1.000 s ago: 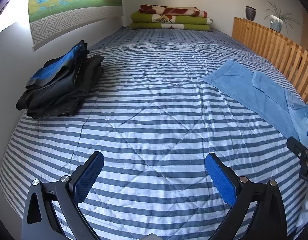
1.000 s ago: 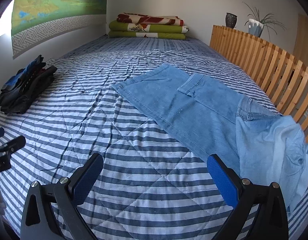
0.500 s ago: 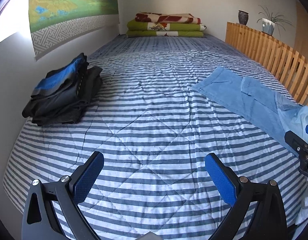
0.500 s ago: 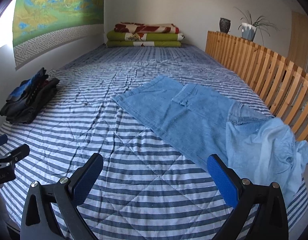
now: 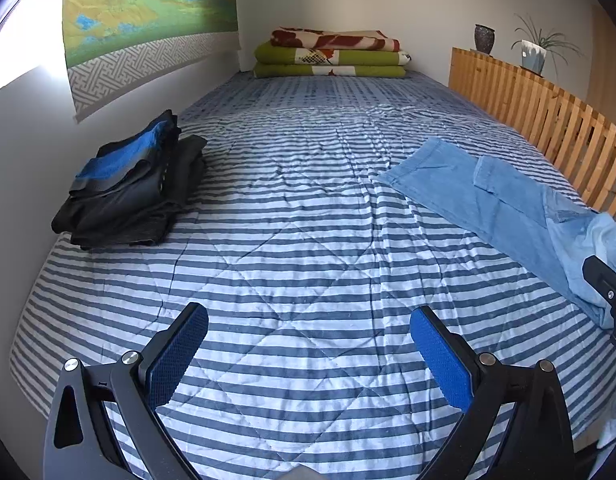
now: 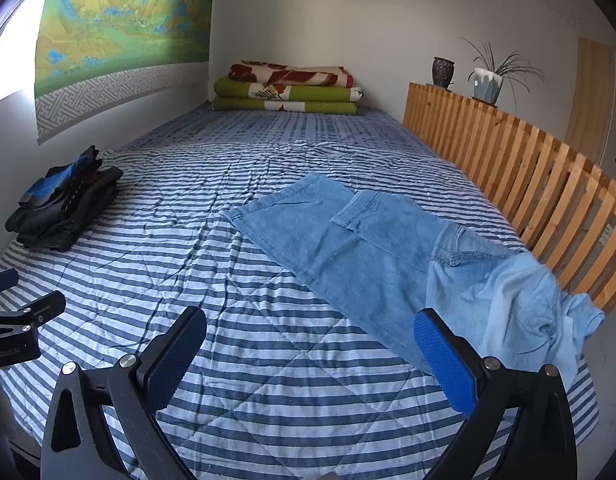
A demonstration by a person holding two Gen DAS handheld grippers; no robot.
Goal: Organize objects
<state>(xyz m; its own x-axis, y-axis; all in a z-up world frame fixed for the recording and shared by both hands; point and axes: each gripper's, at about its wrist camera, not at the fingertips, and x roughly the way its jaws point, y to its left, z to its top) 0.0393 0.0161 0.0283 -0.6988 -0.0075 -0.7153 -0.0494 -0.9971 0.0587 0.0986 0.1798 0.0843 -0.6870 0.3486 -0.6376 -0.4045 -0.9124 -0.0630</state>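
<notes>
Both the left tool [image 5: 309, 344] and right tool [image 6: 310, 344] hung released above the striped bed [image 5: 291, 240], the jeans [image 6: 360, 248] lying at two o'clock, the folded dark clothes [image 5: 131, 188] at ten.

Quilted striped cloth bedspread [image 5: 308, 240], matt, creased. Jeans [image 6: 348, 248]: soft faded denim. Slatted rail [image 6: 528, 176]: bare pale wood. Gripper pads [image 5: 442, 360]: textured blue rubber.
</notes>
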